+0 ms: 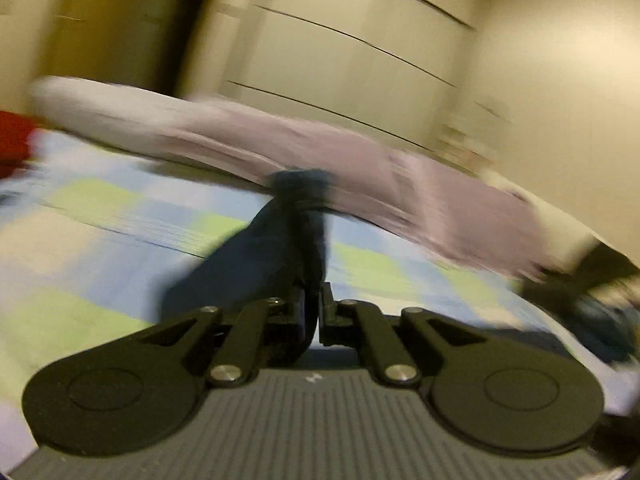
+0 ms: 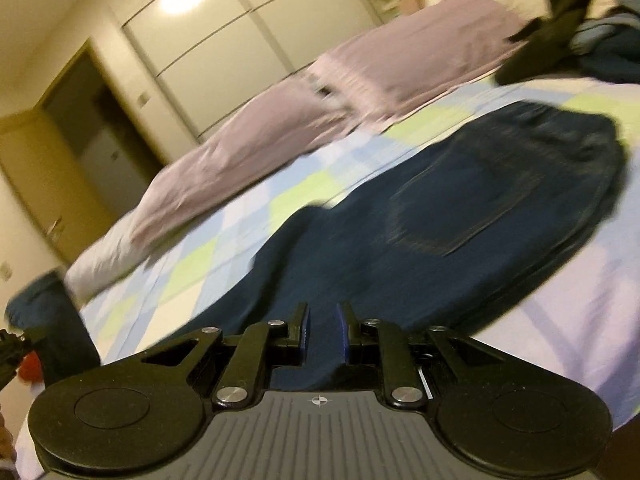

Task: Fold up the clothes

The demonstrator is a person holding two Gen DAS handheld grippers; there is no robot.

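- My left tongs (image 1: 312, 312) are pinching a bunch of the dark blue jeans (image 1: 256, 264), jaws squeezed nearly together on the cloth. The fabric runs up from between the fingertips in a twisted strip, lifted off the bed.
- That left view is pretty smeared with blur, so I can't make out which part of the jeans I've got there.
- My right tongs (image 2: 323, 332) have the jaws spread a little, blue pads showing, with denim sitting in the gap between them. Honestly can't tell if the pads are actually touching the cloth or just sitting over it.
- From the right camera most of the jeans (image 2: 460, 208) lie spread flat on the bed, a back pocket (image 2: 464, 208) facing up and the waistband end at the far side.
- The bed has a checked sheet (image 2: 224, 236) in light blue, lime green and white.
- A long lilac pillow or rolled duvet (image 2: 320, 92) lies along the far edge of the bed, just beyond the jeans, not touching them.
- Some more dark clothes (image 2: 600, 48) are piled at the far right corner.
- Behind the bed there's a pale wardrobe (image 2: 224, 40) with a lamp reflection on it.
- Something red (image 1: 14, 140) at the left edge, too blurry to tell.
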